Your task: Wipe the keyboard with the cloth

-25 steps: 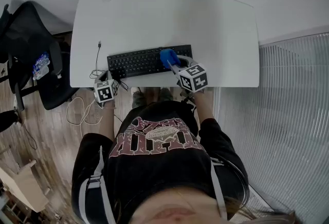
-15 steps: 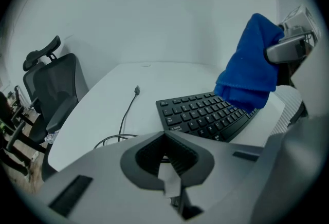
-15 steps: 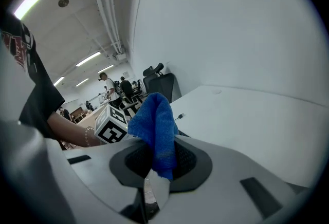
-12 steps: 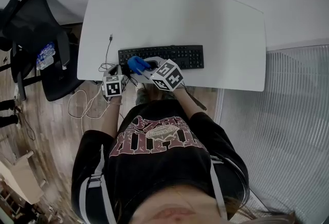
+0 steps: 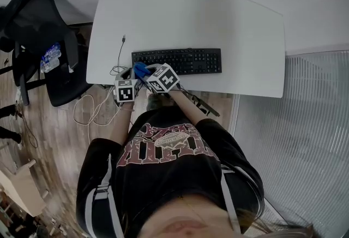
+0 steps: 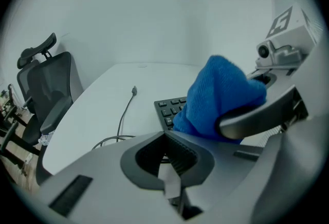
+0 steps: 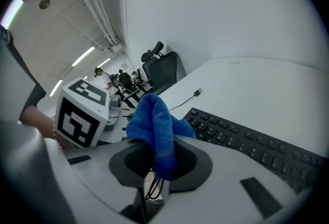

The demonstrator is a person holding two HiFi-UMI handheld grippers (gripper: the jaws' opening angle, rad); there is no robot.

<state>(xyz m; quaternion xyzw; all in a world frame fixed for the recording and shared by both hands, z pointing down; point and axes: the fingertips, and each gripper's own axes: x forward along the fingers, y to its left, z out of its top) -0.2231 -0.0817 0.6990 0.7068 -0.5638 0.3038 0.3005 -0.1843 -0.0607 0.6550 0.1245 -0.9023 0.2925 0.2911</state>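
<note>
A black keyboard [image 5: 177, 61] lies along the front of the white desk [image 5: 218, 18]. My right gripper [image 5: 145, 73] is shut on a bunched blue cloth [image 5: 140, 70], which rests over the keyboard's left end. In the right gripper view the cloth [image 7: 153, 124] rises out of the closed jaws of the right gripper [image 7: 157, 159], with the keyboard [image 7: 247, 141] stretching away to the right. My left gripper [image 5: 126, 77] sits just left of the cloth at the desk's front edge. In its own view the left gripper [image 6: 165, 153] is shut on nothing, and the cloth [image 6: 221, 97] hides most of the keyboard [image 6: 168, 109].
A thin dark cable [image 5: 121, 52] runs across the desk left of the keyboard and coils near the front edge. A black office chair [image 5: 38, 40] stands left of the desk. A ribbed glass panel [image 5: 305, 138] borders the right side.
The right gripper has carried the blue cloth leftward along the keyboard, from right of its middle to its left end. The left gripper has stayed by the keyboard's left end.
</note>
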